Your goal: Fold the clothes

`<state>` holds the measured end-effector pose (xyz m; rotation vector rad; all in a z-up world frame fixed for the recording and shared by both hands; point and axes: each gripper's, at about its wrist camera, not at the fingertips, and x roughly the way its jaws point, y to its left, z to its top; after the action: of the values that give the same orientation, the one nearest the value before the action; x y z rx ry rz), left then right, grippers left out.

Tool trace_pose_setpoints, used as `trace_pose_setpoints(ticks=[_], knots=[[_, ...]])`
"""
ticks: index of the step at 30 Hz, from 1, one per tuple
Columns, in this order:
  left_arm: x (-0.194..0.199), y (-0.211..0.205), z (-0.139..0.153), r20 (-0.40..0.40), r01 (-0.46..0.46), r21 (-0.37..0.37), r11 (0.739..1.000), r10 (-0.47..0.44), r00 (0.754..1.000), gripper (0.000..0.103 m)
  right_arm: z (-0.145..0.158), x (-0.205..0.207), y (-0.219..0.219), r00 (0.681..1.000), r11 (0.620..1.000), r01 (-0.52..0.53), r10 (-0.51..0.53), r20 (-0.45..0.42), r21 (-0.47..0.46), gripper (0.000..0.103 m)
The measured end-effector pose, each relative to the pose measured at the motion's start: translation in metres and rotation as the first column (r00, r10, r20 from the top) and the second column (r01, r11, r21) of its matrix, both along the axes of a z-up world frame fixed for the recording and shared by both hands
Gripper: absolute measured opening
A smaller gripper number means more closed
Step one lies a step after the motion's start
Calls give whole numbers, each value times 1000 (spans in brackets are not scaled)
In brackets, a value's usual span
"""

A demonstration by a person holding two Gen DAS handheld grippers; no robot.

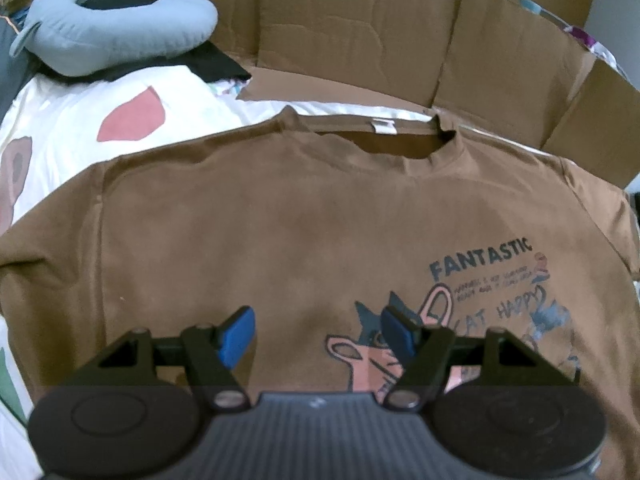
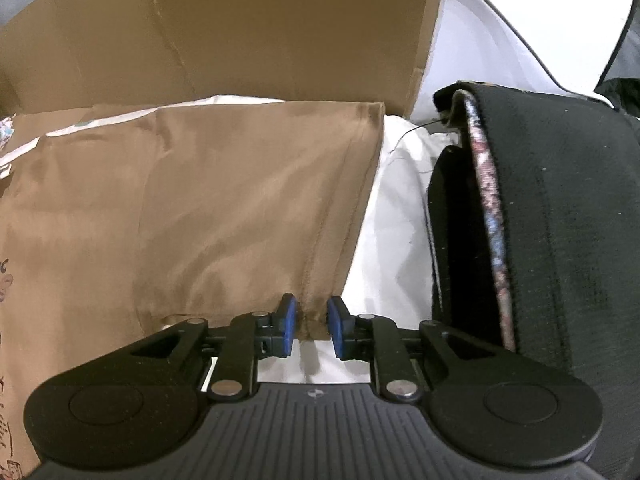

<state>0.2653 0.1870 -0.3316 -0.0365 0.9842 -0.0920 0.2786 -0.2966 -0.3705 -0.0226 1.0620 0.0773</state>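
Hovering wide over the brown T-shirt [image 1: 280,220], left tongs [image 1: 318,334]; right tongs [image 2: 312,322] narrowly straddle its sleeve hem [image 2: 310,312].

The brown cotton T-shirt [image 1: 248,216] lying flat, chest up, carries a print [image 1: 472,312] on its front. At the top of the print, dark blue capitals read "FANTASTIC". Below them run two lines of small dark lettering too blurred to read. Lower still, outlined slanting letters read "CAT HAPPY", set among pink and blue cartoon cat figures. A small white label [image 1: 383,125] sewn inside the back of the neck shows no legible writing. In the right wrist view only a few cut-off strokes of the print show at the left edge [image 2: 5,276], unreadable.
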Motion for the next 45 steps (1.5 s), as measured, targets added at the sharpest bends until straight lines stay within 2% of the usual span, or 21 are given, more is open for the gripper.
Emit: trace_pose_setpoints(ticks=[3,7,16,21,27,32,35,38,40,45], knots=[[-1,1,-1,-3,-3,-1,1000,3,1000,72,-2,0,1,1000,1000,-2,2,-10,-1,23],[0,1,-1,0,-4,-2,1000,4,1000,72,-2,-2,3,1000,1000,-16,16,-10,-5,3],[0,6,2,15,-22,2,1000,22,1000,72,8,-6,-3,1000,997,3,0,27,-80,2],[2,7,1,12,-22,3,1000,22,1000,72,-6,-5,-1,1000,991,-18,19,0,-132,2],[1,9,1,18,-18,11,1000,18,1000,72,-4,-4,5,1000,983,-14,17,15,-185,2],[2,13,2,23,-32,11,999,31,999,72,6,-2,8,999,981,-3,10,36,-193,9],[3,17,4,31,-48,8,999,48,998,72,11,-1,10,999,980,4,6,49,-197,22],[4,20,5,37,-62,6,998,62,997,72,11,4,19,996,987,-42,54,77,-153,28],[4,22,6,40,-66,10,998,65,997,72,11,8,25,991,990,-77,89,99,-120,35],[4,25,6,47,-75,22,997,74,996,72,8,16,42,974,985,-166,172,149,-56,37]])
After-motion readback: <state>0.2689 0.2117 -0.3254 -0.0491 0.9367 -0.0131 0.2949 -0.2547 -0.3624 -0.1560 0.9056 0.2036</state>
